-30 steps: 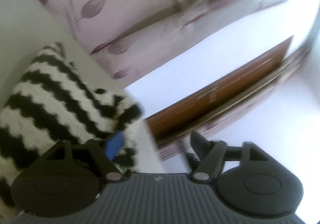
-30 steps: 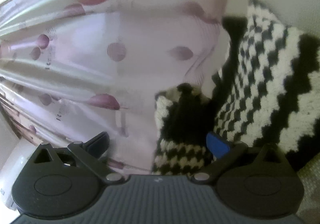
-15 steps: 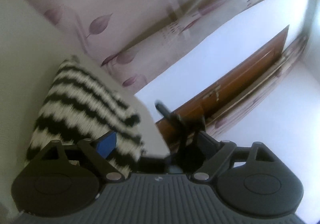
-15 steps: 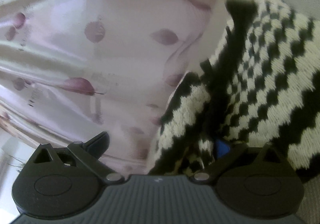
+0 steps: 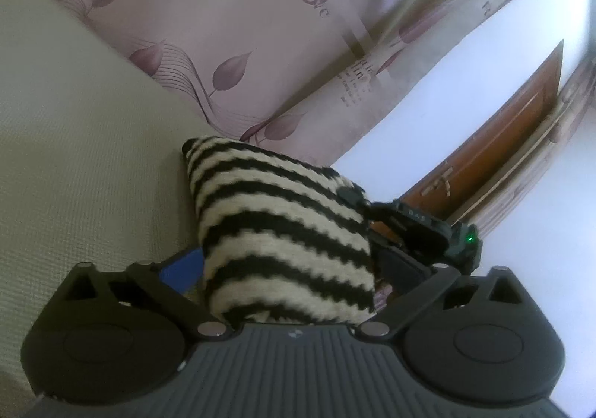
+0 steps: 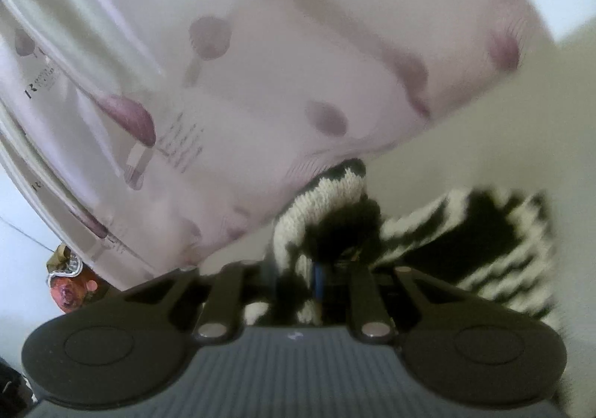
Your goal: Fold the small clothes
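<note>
Two grippers I am guiding, and both are at one black-and-white striped knitted garment (image 5: 283,231). As landmark I take the pale green textured surface (image 5: 74,157) on which the garment lies, close to the lilac curtain with leaf print (image 5: 231,34).

My left gripper (image 5: 294,269) has its jaws spreading wide, still opening. The garment, folded into a thick bundle, sits between them on the green surface, but the blue pad (image 5: 182,265) stands just beside the knit and does not press it.

My right gripper (image 6: 316,276) is closing, its jaws nearly together, and they pinch a fold of the striped knit (image 6: 320,202), which is lifted off the green surface (image 6: 465,157). The rest of the garment hangs to the side, blurred. In the left wrist view the right gripper's body (image 5: 421,228) is touching the bundle's far edge.
</note>
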{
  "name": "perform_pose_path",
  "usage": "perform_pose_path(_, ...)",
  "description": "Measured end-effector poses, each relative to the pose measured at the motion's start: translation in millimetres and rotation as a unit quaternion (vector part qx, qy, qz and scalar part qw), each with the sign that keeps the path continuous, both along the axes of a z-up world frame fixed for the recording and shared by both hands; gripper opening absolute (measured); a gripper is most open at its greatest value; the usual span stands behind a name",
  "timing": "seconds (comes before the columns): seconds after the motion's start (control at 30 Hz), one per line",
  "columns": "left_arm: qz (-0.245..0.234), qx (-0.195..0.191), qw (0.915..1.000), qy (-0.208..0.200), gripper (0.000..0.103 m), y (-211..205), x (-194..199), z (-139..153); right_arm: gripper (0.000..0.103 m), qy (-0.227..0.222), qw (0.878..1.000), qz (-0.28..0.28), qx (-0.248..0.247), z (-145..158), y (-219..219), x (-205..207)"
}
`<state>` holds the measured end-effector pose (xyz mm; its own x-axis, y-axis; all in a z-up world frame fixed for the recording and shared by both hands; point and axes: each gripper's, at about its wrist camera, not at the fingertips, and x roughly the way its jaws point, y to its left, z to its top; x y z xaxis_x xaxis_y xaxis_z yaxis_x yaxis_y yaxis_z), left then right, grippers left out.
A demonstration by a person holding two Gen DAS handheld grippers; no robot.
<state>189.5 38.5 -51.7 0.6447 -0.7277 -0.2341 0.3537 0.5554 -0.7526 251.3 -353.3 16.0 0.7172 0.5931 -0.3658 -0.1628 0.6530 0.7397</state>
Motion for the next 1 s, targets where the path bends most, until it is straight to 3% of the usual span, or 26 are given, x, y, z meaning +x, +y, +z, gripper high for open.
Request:
perform_pose_path(0.13,-0.010,0.011,0.9998,0.010,0.102,-16.6,7.3,-4.2,0.017,0.007,1.000,-0.022,-0.004,-8.7,-44.0,7.6)
perform_pose_path(0.27,-0.022,0.029,0.9992,0.014,0.102,-35.2,16.0,-8.3,0.017,0.049,0.998,-0.032,0.008,-41.9,-65.8,12.6)
perform_pose_path(0.47,-0.030,0.074,0.9961,-0.036,0.098,-63.0,23.5,3.0,0.017,0.062,0.997,-0.043,0.017,-73.9,-82.0,10.7)
perform_pose_path(0.6,-0.037,0.119,0.9872,-0.099,0.089,-87.0,25.8,15.7,0.021,0.061,0.997,-0.017,0.035,-73.7,-82.6,15.3)
perform_pose_path(0.67,-0.050,0.140,0.9821,-0.116,0.078,-102.5,31.1,16.3,0.025,0.056,0.997,-0.029,0.041,-71.4,-88.3,11.8)
perform_pose_path(0.8,-0.067,0.143,0.9822,-0.103,0.072,-115.7,36.7,0.1,0.025,-0.005,0.996,-0.080,0.036,-45.6,-104.3,-5.9)
perform_pose_path(0.87,-0.083,0.131,0.9843,-0.085,0.068,-118.2,38.6,-8.5,0.025,-0.024,0.997,-0.070,0.037,-32.4,-104.6,-5.7)
perform_pose_path(1.0,-0.093,0.121,0.9870,-0.050,0.065,-117.9,44.0,-23.9,0.025,-0.052,0.998,-0.024,-0.038,-7.8,-80.5,8.9)
